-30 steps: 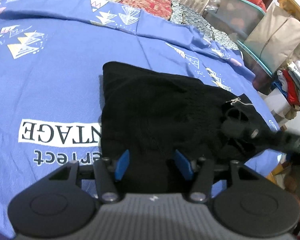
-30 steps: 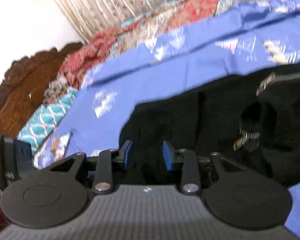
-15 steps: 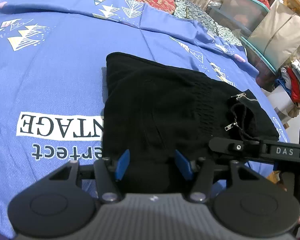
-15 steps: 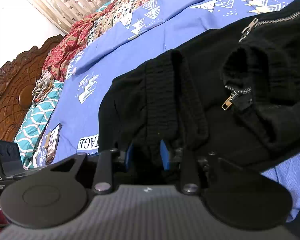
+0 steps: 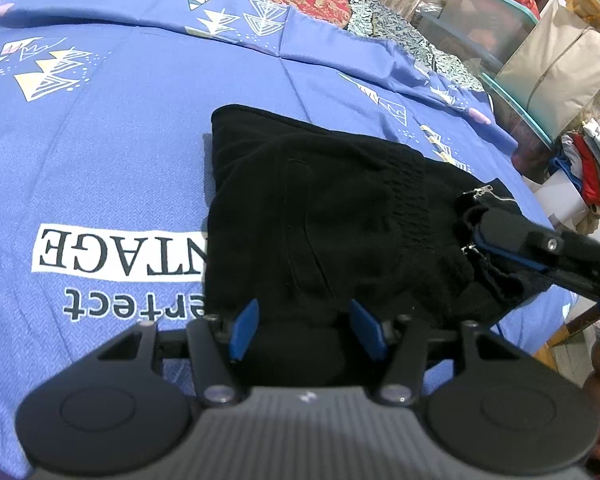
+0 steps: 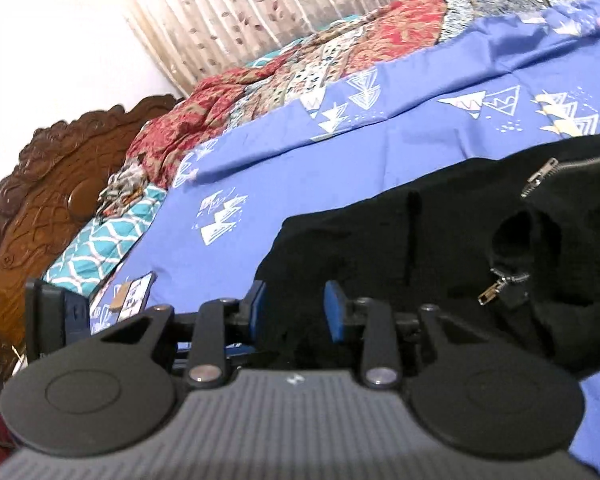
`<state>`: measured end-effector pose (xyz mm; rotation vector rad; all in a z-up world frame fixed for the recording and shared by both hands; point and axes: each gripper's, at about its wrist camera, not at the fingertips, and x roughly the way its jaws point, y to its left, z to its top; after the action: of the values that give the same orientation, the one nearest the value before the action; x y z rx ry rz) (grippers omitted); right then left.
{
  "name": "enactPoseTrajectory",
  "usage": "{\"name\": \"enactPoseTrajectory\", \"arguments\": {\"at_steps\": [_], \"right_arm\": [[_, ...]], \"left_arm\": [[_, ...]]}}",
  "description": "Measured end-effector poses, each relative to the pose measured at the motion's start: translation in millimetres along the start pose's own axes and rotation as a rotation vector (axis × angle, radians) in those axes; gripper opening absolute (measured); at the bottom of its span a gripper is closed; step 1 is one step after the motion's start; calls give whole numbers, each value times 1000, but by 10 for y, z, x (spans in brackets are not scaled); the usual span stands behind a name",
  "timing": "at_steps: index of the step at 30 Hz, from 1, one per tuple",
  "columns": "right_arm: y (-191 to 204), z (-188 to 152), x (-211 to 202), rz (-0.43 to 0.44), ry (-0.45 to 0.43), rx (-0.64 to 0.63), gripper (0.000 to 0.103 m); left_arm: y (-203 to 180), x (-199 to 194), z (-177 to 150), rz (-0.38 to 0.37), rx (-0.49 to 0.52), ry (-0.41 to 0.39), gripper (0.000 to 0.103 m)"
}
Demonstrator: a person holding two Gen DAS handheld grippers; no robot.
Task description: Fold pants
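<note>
The black pants (image 5: 320, 216) lie folded into a compact stack on the blue bedsheet (image 5: 100, 152); they also show in the right wrist view (image 6: 440, 248), with silver zippers (image 6: 500, 286) at the right end. My left gripper (image 5: 304, 330) is open, its blue pads either side of the stack's near edge. My right gripper (image 6: 296, 312) is open over the near edge of the pants. In the left wrist view the right gripper's fingers (image 5: 512, 240) reach in from the right at the zipper end.
A carved wooden headboard (image 6: 40, 200) and a red patterned quilt (image 6: 300, 76) lie beyond the sheet. A phone (image 6: 134, 292) lies on the sheet at the left. Plastic storage boxes (image 5: 492, 20), a beige bag (image 5: 560, 68) and piled clothes (image 5: 588, 164) stand past the bed's right edge.
My right gripper opened wider and drew back and up from the pants' ribbed band. The left gripper stayed put, still open. The pants stack did not move.
</note>
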<state>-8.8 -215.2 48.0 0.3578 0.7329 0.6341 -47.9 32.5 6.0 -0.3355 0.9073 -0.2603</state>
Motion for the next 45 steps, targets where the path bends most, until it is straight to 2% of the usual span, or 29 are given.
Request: {"name": "enactPoseTrajectory", "arguments": {"at_steps": [3, 5, 6, 10, 33, 42, 45], "right_arm": [[-31, -38, 144, -41, 63, 0, 36], [-137, -110, 351, -123, 174, 19, 34], [-207, -142, 390, -118, 188, 49, 34], [-312, -117, 374, -81, 176, 120, 34], [-254, -135, 311, -80, 173, 104, 34], [-70, -44, 55, -57, 38, 30, 36], [-110, -66, 109, -63, 64, 37, 36]], "left_arm": [[6, 1, -1, -3, -1, -1, 53], [2, 5, -4, -4, 1, 0, 53], [3, 7, -7, -2, 4, 0, 53], [6, 9, -7, -4, 4, -1, 53], [9, 13, -9, -1, 16, -2, 53], [-73, -149, 81, -23, 36, -46, 58], [-107, -141, 85, -36, 45, -42, 58]]}}
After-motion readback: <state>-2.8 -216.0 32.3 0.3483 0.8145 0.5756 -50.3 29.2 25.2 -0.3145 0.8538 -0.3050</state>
